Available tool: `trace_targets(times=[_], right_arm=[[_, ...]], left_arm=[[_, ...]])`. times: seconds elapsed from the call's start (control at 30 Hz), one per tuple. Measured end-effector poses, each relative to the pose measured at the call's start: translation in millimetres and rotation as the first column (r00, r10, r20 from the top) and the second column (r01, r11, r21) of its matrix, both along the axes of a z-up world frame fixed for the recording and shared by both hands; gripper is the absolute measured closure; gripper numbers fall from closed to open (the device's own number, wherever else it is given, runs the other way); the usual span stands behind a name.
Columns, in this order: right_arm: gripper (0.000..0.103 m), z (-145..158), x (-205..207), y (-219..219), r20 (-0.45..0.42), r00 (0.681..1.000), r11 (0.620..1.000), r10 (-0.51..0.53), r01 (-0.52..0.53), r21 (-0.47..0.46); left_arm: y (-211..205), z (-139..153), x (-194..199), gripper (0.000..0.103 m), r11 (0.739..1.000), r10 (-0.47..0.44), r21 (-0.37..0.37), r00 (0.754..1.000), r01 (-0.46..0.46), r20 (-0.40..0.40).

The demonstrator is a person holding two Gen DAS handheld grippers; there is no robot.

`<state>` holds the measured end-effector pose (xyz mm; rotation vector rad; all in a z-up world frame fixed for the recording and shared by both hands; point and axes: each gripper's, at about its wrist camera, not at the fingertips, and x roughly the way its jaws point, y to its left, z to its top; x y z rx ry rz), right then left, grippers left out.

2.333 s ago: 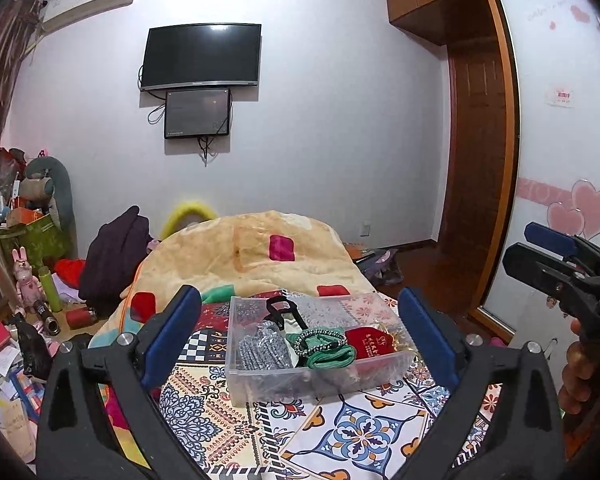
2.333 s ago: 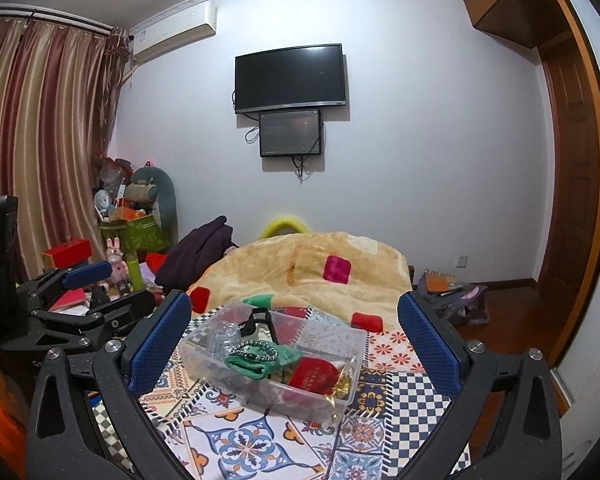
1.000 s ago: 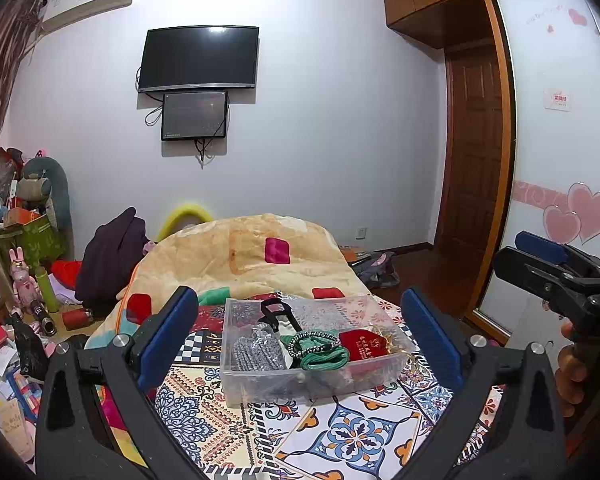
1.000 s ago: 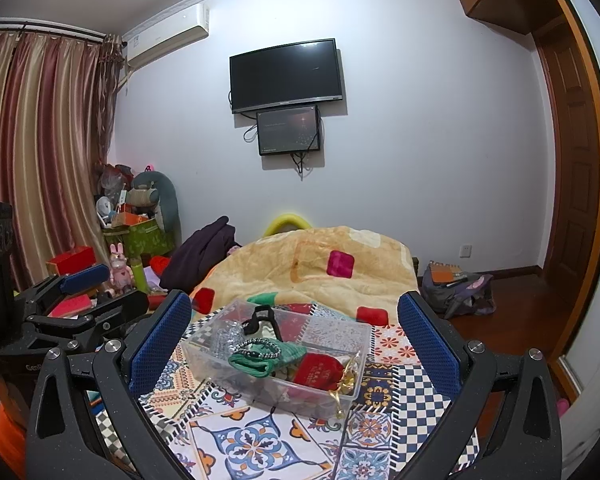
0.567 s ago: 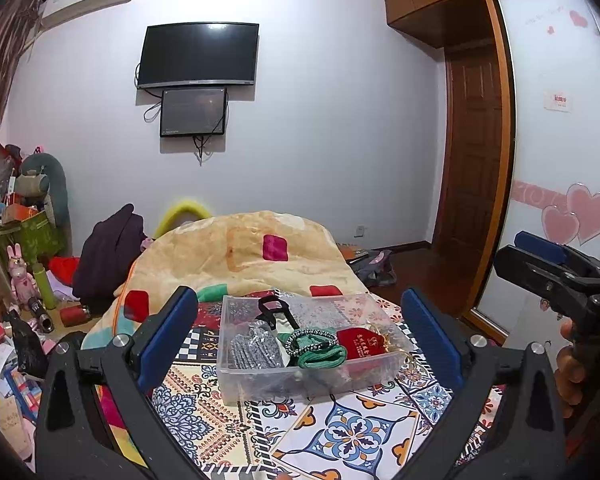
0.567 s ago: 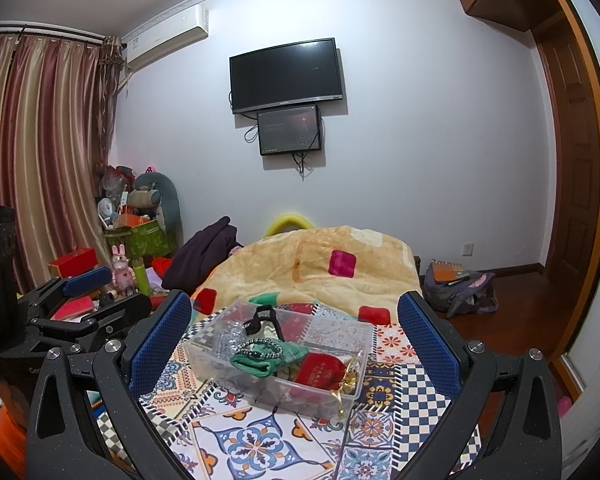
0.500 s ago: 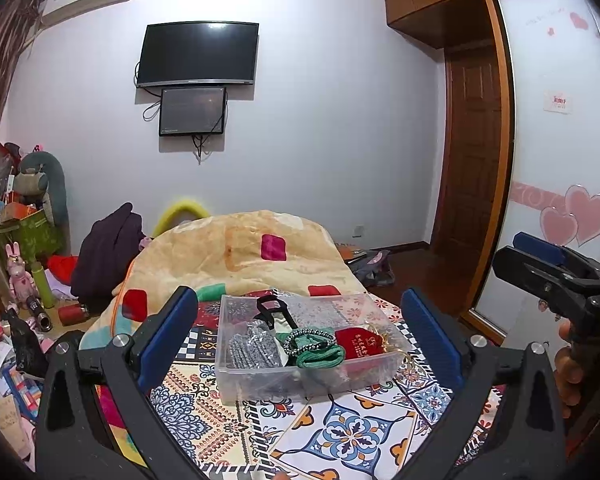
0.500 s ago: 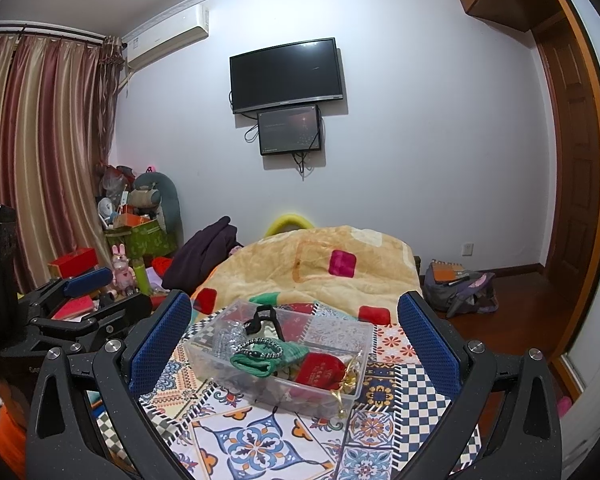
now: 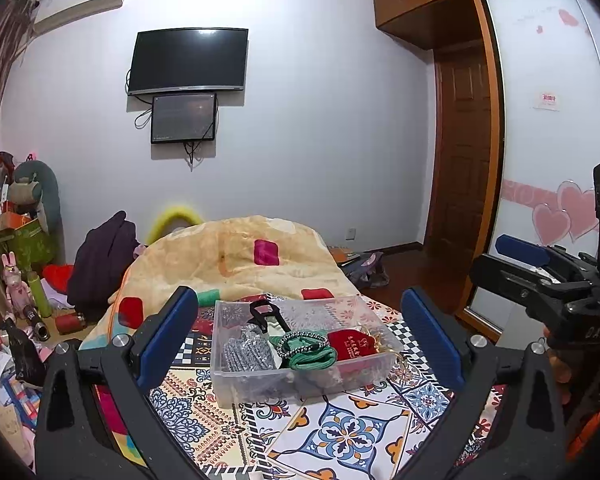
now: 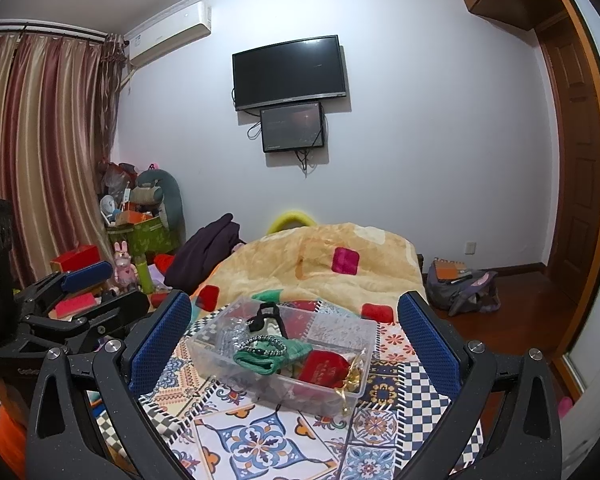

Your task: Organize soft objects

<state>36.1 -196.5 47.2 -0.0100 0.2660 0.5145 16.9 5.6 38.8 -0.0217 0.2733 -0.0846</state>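
Note:
A clear plastic box (image 9: pixel 236 384) stands on the patterned cloth (image 9: pixel 340 440). It holds a grey mesh bundle (image 9: pixel 246 354), a green fabric band (image 9: pixel 310 356) with a beaded bracelet on it, a red pouch (image 9: pixel 352 344) and a black clip (image 9: pixel 266 312). The box also shows in the right wrist view (image 10: pixel 352 372). My left gripper (image 9: pixel 300 332) is open and empty, held back from the box. My right gripper (image 10: pixel 294 334) is open and empty, also held back from the box. Each gripper shows at the edge of the other's view.
A yellow blanket (image 9: pixel 240 260) with red patches is heaped behind the box. Clutter, toys and a green box (image 10: pixel 140 236) fill the left floor. A backpack (image 10: pixel 460 284) lies near the wooden door. A TV (image 9: pixel 188 60) hangs on the far wall.
Both cameras have shifted only slightly; the box and its contents stay put, and both grippers stay open.

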Motion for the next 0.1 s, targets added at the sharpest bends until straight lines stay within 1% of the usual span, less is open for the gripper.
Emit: trace_targets(times=[0.1], right_arm=[[0.000, -0.5, -0.2, 1.0, -0.006, 1.000, 1.000, 0.003, -0.003, -0.001]], left_arm=[[0.6, 0.8, 0.5, 0.000, 1.000, 0.008, -0.004, 1.000, -0.008, -0.006]])
